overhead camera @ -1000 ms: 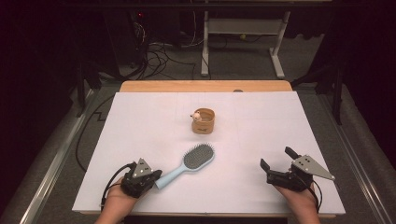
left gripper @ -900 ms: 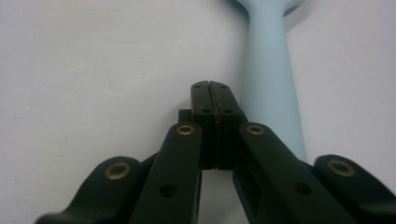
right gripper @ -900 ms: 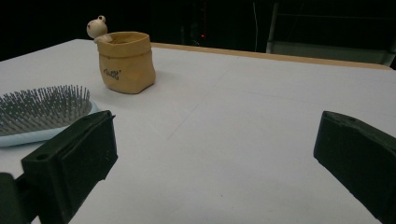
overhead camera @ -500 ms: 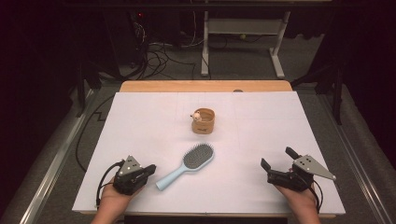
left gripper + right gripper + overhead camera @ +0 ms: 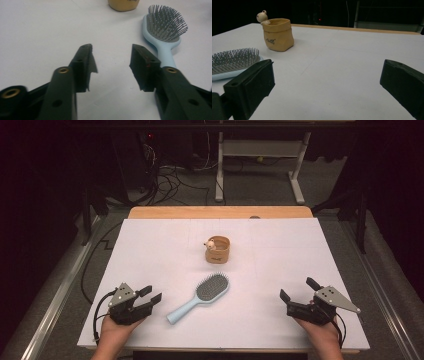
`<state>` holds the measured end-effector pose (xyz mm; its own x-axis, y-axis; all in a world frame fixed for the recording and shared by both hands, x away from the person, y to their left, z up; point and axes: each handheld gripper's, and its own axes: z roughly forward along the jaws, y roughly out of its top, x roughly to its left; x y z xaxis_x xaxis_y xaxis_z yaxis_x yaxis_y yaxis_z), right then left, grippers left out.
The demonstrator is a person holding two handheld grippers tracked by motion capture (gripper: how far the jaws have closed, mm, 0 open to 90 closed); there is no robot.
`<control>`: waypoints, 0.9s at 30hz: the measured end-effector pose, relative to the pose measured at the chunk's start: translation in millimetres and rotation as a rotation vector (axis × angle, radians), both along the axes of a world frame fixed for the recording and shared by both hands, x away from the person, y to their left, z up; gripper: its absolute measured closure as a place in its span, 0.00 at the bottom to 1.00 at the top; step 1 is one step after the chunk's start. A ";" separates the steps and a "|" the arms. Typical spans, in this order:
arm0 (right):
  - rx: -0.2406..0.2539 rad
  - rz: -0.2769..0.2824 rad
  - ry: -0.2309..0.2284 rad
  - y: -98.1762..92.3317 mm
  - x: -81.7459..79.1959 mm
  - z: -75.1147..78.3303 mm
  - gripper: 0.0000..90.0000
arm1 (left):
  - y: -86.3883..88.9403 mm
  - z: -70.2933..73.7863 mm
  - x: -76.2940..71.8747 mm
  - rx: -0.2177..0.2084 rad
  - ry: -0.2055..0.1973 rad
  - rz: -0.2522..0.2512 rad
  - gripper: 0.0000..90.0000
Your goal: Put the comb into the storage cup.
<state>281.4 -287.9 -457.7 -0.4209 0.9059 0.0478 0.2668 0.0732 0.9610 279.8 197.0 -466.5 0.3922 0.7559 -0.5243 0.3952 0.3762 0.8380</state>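
Observation:
A light blue hairbrush point(image 5: 200, 298) with grey bristles lies flat near the table's front middle, its handle pointing front-left. The left gripper point(image 5: 151, 295) sits a short way left of the handle end, and its jaws have just been opening, with nothing between them. In the left gripper view the hairbrush point(image 5: 163, 32) lies ahead on the right, past the left gripper point(image 5: 112, 58). The right gripper point(image 5: 299, 289) rests at the front right with jaws wide apart and empty. A small tan pouch point(image 5: 217, 249) with a little figure on its rim stands behind the brush.
The white table point(image 5: 150, 250) has a wooden strip along its far edge point(image 5: 220, 212). In the right gripper view the pouch point(image 5: 278, 34) stands at upper left and the brush's bristles point(image 5: 234, 60) at the left edge. Cables and a desk frame lie on the floor beyond.
The left gripper has let go of the brush handle, drawn back to the left and opened. The hairbrush stays flat where it lay. The right gripper has kept still.

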 end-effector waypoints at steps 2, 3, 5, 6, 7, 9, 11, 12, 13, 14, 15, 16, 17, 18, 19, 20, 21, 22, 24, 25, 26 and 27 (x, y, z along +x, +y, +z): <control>0.000 0.001 -0.003 0.2 -0.2 0.2 0.00 | 0.6 0.2 -0.4 0.007 -0.009 -0.004 0.50; -0.001 0.000 -0.005 0.3 -0.6 0.5 0.00 | 0.7 0.2 -0.2 0.006 -0.007 -0.004 0.45; -0.002 0.001 -0.006 0.1 -0.4 0.6 0.00 | 1.1 -0.1 1.1 -0.002 -0.005 -0.005 0.42; -0.003 0.000 -0.006 -0.1 -0.4 0.7 0.00 | 1.5 -0.6 1.4 0.004 -0.005 -0.006 0.40; -0.004 -0.002 -0.006 -0.2 -0.4 0.7 0.00 | 1.4 -1.0 1.6 0.008 -0.006 -0.007 0.39; -0.005 0.000 -0.009 -0.3 -0.7 1.2 0.00 | 0.8 -1.9 1.9 0.020 -0.009 -0.006 0.35; -0.006 -0.001 -0.010 -0.3 -0.7 1.4 0.00 | 0.8 -1.6 2.6 0.016 0.001 -0.017 0.32; -0.007 0.000 -0.010 -0.2 -0.6 1.4 0.00 | 0.3 -1.4 2.9 0.011 0.003 -0.025 0.30; -0.009 0.001 -0.011 -0.2 -0.6 1.3 0.00 | -0.6 -1.3 3.2 0.013 0.003 -0.027 0.28; -0.010 0.000 -0.011 -0.1 -0.6 1.3 0.00 | -1.1 -1.4 3.5 0.018 0.003 -0.028 0.27; -0.009 0.000 -0.010 -0.2 -0.6 1.2 0.00 | -1.4 -1.1 3.4 0.017 0.002 -0.033 0.26; -0.007 -0.001 -0.010 -0.3 -0.5 1.0 0.00 | -2.2 -0.7 3.7 0.012 0.001 -0.030 0.25; -0.006 -0.002 -0.009 -0.4 -0.6 0.9 0.00 | -2.6 -0.2 3.9 0.009 -0.001 -0.028 0.22; -0.006 -0.003 -0.008 -0.4 -0.5 0.8 0.00 | -2.8 0.4 3.6 0.000 -0.005 -0.031 0.20; -0.006 -0.002 -0.008 -0.5 -0.3 0.6 0.00 | -3.0 1.0 3.5 -0.004 -0.013 -0.030 0.18; -0.006 -0.002 -0.007 -0.5 -0.2 0.6 0.00 | -3.2 1.3 3.3 -0.002 -0.019 -0.031 0.16; -0.006 -0.002 -0.007 -0.4 -0.2 0.6 0.00 | -3.8 1.4 3.4 -0.005 -0.021 -0.037 0.14; -0.007 -0.002 -0.007 -0.2 -0.4 0.7 0.00 | -4.4 1.1 3.8 -0.005 -0.021 -0.040 0.09; -0.009 0.002 -0.014 0.5 -0.8 1.1 0.00 | -5.0 -0.2 4.8 -0.012 -0.013 -0.047 0.01; -0.009 0.002 -0.015 0.7 -0.9 1.3 0.00 | -5.6 -1.1 5.1 -0.014 -0.014 -0.051 0.01; -0.008 0.003 -0.016 1.1 -0.7 1.3 0.00 | -6.1 -1.4 5.4 -0.011 -0.011 -0.054 0.01; -0.008 0.004 -0.016 1.3 -0.6 1.3 0.00 | -6.6 -1.6 5.6 -0.011 -0.006 -0.055 0.01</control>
<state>280.8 -286.6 -456.4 -0.4247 0.9047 0.0334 0.2509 0.0822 0.9645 285.3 190.4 -468.1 0.4363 0.7274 -0.5296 0.4106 0.3628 0.8366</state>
